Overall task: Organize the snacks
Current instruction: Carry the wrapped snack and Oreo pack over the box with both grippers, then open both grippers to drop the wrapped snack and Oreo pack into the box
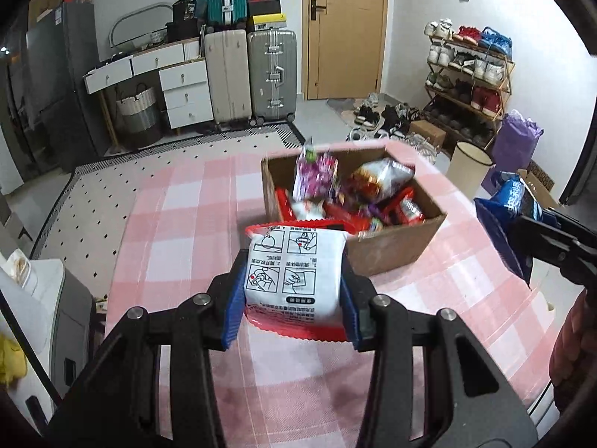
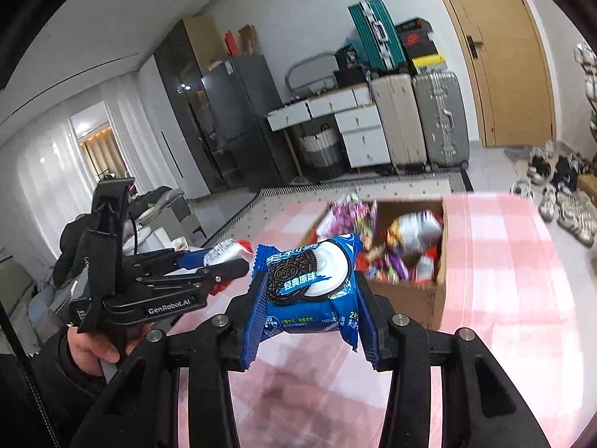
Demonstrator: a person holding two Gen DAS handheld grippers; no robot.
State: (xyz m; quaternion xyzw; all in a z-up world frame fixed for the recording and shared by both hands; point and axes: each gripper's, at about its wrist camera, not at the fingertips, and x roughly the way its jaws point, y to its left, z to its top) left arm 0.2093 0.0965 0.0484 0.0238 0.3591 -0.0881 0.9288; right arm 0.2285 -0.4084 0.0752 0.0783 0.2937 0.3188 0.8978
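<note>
The snacks (image 2: 395, 250) in the cardboard box (image 2: 406, 298) are motion-blurred, their labels unreadable

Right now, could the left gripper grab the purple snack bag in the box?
Probably not yet. The left gripper is already shut on a white packet, so it has no room for the purple bag, though nothing blocks the open box.

Both wrist views look forward and downward, close over the pink checked worktop (image 1: 194, 201), sharing the brown cardboard box (image 1: 395, 250) of snacks.
</note>
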